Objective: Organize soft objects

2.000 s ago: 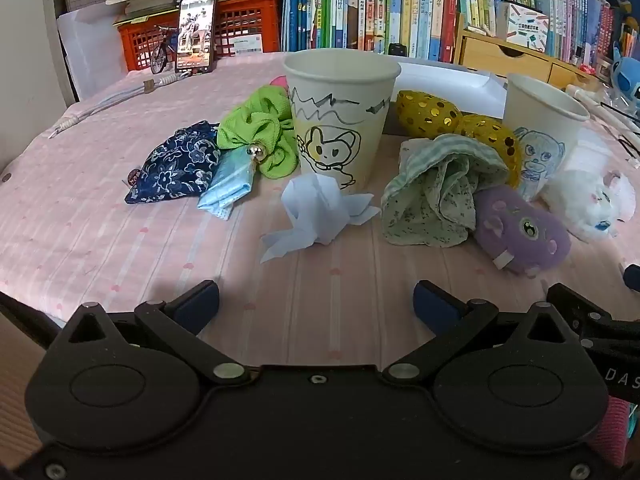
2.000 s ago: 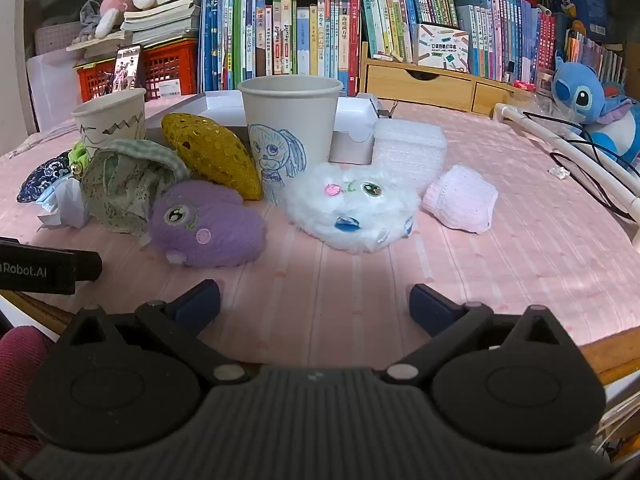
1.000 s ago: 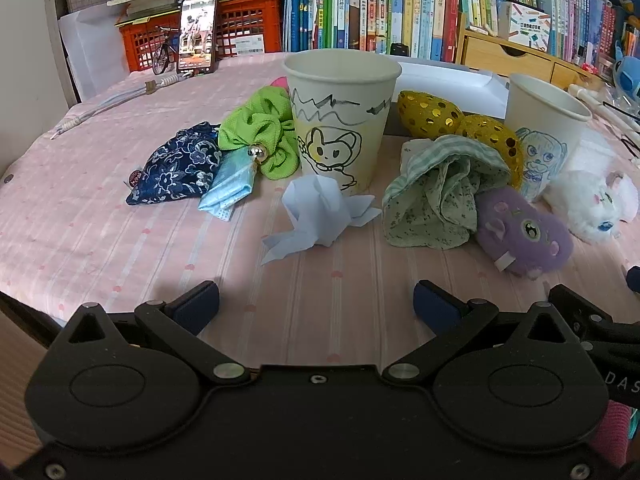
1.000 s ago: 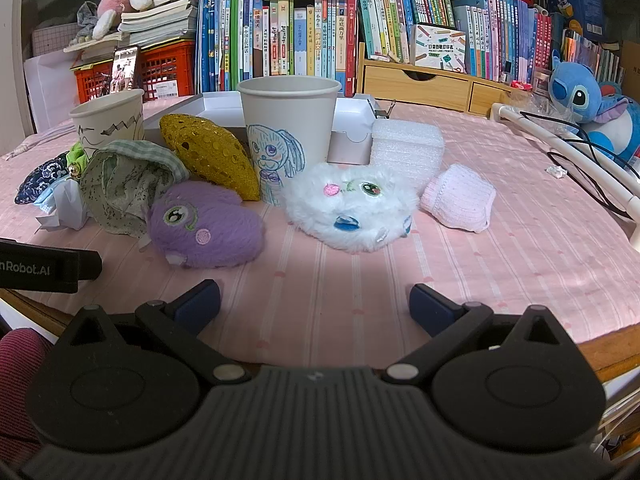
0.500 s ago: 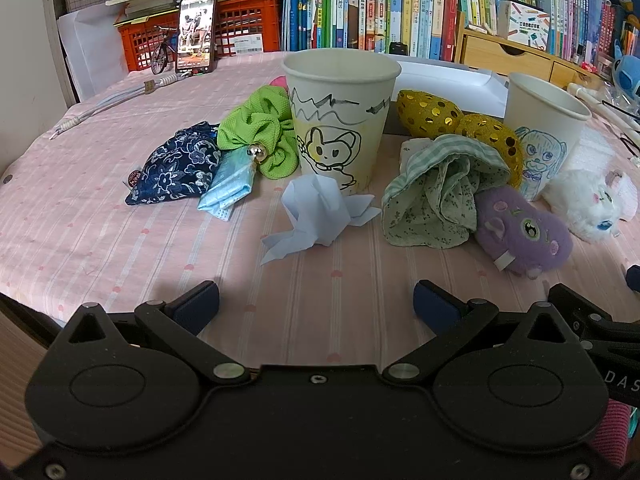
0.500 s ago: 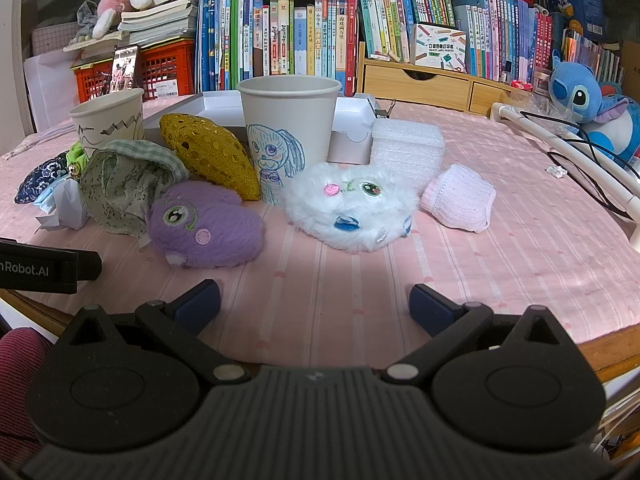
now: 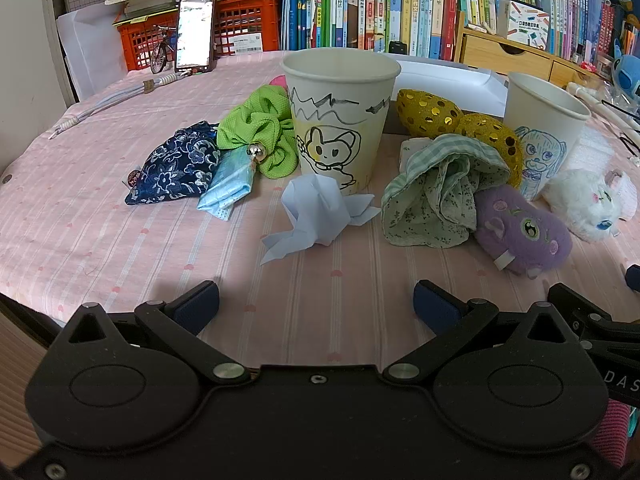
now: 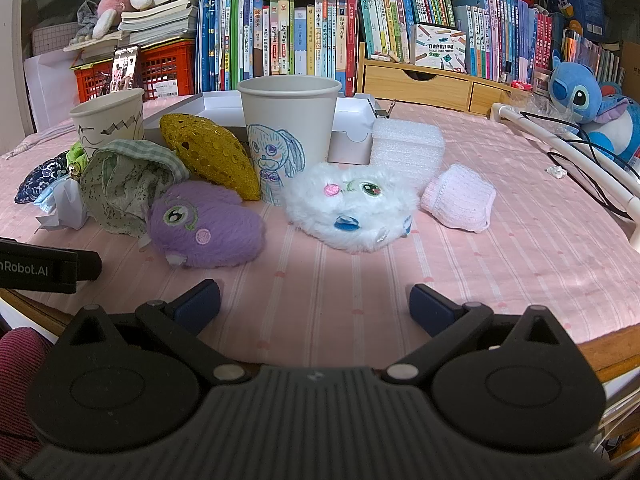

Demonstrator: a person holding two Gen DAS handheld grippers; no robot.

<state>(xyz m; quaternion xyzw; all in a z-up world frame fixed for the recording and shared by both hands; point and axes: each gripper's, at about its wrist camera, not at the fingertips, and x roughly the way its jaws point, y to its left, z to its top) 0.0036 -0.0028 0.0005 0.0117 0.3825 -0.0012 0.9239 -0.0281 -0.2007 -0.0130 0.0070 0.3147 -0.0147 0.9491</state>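
Observation:
Two paper cups stand on the pink tablecloth: one with a yellow animal drawing [image 7: 339, 120] and one with a blue drawing [image 8: 288, 142]. Around the first lie a navy floral pouch [image 7: 176, 168], a green scrunchie [image 7: 260, 136], a light blue mask [image 7: 228, 184] and a crumpled white tissue [image 7: 316, 212]. A green patterned cloth [image 7: 436, 196], gold sequin pouches [image 8: 208, 152], a purple plush [image 8: 204, 230], a white fluffy plush [image 8: 352, 208] and a pink knit piece [image 8: 460, 196] lie near the second. My left gripper [image 7: 316, 306] and right gripper [image 8: 314, 304] both stand open and hold nothing, at the table's near edge.
A white foam block [image 8: 408, 148] and a white box [image 8: 352, 120] sit behind the plush toys. Bookshelves, a red crate [image 7: 240, 28] and a propped phone [image 7: 194, 32] line the back. A white tube [image 8: 568, 152] and a blue plush toy [image 8: 592, 108] lie far right.

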